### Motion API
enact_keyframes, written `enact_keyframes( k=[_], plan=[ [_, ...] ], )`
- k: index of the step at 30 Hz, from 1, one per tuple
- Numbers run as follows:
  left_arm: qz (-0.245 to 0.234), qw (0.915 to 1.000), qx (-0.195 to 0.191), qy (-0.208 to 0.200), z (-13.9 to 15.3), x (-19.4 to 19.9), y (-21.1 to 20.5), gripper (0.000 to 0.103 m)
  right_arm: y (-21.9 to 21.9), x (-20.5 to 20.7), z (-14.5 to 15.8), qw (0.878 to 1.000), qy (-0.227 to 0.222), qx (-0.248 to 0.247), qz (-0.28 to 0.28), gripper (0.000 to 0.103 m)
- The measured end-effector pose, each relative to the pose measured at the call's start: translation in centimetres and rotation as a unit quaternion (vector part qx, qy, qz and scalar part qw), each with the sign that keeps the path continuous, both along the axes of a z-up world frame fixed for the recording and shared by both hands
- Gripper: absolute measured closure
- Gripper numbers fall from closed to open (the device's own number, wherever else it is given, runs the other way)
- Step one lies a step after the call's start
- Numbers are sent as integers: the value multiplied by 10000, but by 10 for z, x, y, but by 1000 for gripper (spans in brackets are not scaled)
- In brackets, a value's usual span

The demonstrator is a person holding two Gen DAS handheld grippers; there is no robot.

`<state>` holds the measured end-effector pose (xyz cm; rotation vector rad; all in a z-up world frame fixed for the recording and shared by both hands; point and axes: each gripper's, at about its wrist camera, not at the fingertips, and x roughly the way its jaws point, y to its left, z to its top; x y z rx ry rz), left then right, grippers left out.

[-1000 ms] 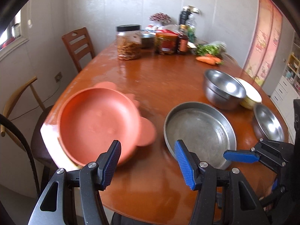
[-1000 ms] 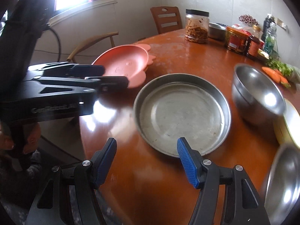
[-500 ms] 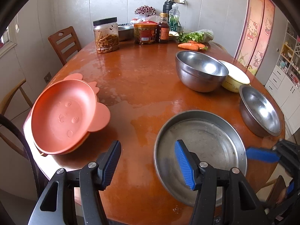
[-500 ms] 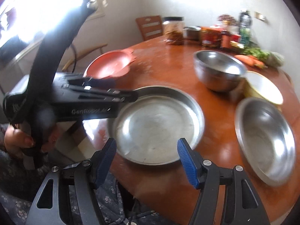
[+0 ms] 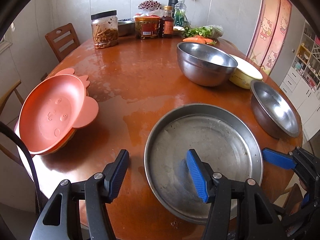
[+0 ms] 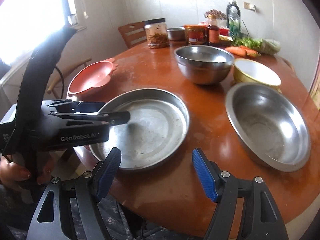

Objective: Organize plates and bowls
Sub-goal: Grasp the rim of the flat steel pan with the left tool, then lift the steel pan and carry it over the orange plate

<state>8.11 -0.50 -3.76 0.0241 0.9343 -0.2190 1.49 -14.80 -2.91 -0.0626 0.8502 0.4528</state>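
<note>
bare table (image 5: 140, 76) centre, bowls (image 5: 206, 66) right

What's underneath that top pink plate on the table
The top pink plate rests on at least one more pink plate of the same eared shape, whose ears and lower rim poke out. How many lie in the stack is hidden, as is the table beneath.

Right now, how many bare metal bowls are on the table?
2. The deep steel bowl stands mid-table beside the yellow bowl; the shallow steel bowl sits at the table's right edge. Another may be hidden behind the jars.
</note>
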Motion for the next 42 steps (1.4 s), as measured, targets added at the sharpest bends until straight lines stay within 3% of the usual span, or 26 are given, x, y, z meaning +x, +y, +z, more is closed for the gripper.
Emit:
enact_keyframes(
  k=[4, 7, 31, 42],
  plan=[
    [-160, 9997, -168, -36, 0, -1, -3, 44, 6, 0, -1, 9997, -170, -167, 0, 43],
    [-244, 9996, -23, -114, -1, -4, -10, 46, 9, 1, -2, 9994, -241, -229, -48, 48],
    [13, 9991, -79, -420, 20, -16, 8, 46, 24, 5, 10, 9990, -346, -251, -88, 48],
    [171, 9972, -281, -670, 42, -16, 35, 46, 43, 13, 31, 9980, -594, -189, -50, 48]
  ],
)
